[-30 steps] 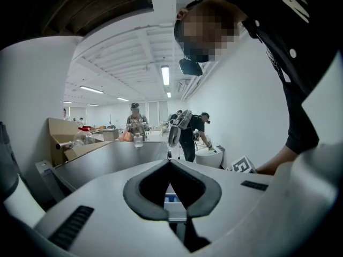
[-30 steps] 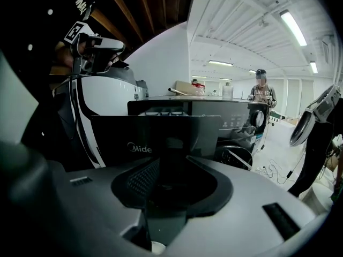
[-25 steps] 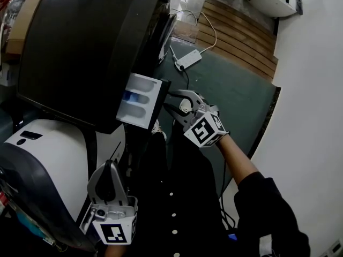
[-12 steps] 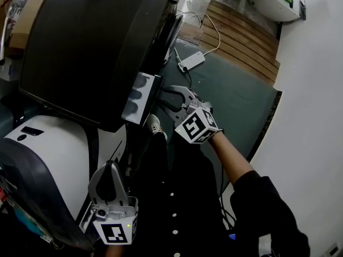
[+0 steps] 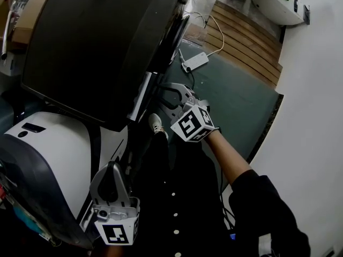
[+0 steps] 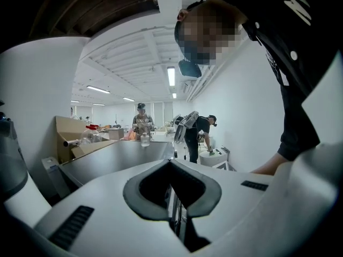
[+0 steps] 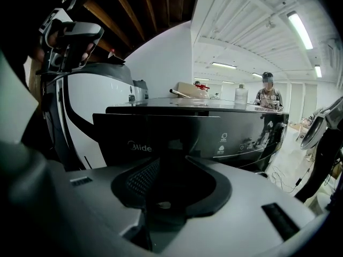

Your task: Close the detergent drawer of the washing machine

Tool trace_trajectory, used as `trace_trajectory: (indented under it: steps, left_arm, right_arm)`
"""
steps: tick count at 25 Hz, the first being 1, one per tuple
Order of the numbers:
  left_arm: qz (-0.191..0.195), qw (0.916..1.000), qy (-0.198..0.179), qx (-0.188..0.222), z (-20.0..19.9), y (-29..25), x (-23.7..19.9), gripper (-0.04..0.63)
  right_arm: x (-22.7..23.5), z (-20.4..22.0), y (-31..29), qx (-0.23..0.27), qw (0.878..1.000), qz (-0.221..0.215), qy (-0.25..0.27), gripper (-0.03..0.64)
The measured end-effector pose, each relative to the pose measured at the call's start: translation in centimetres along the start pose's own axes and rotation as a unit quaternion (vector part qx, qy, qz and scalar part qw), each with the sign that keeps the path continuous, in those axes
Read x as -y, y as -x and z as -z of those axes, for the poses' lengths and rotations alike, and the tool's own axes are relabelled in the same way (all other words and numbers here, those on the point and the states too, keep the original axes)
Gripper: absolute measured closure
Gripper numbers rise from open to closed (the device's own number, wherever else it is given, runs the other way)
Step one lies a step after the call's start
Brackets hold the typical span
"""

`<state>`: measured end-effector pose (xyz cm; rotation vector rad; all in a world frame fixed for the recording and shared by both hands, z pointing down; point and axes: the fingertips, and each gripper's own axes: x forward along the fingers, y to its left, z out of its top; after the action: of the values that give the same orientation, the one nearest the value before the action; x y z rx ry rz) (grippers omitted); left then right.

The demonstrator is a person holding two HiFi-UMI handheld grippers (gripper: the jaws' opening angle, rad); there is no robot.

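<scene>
Detergent drawer (image 5: 140,96) — further in than before

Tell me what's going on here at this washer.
A person with a two-jaw gripper in each hand is closing the pale grey plastic detergent drawer of the glossy black washing machine. The right gripper, jaws apart, sits at the drawer's front and appears to press on it. The drawer is almost in, with only a thin edge sticking out. The left gripper hangs low with jaws together beside the rounded white appliance, handling nothing.
</scene>
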<state>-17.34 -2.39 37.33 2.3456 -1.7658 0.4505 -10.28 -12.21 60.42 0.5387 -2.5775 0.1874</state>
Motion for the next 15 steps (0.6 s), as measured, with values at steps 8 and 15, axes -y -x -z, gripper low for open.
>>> trace_trajectory:
  steps: [8,15]
  left_arm:
    - [-0.017,0.9999,0.004,0.000,0.0,0.3,-0.9,0.589]
    - [-0.024,0.9996,0.014,-0.006,0.4,0.4,-1.5,0.589]
  right_arm:
    - [0.2,-0.9,-1.4,0.007,1.000,0.002,0.002,0.474]
    - [0.1,-1.4,-2.3,0.013,1.000,0.007,-0.008,0.471]
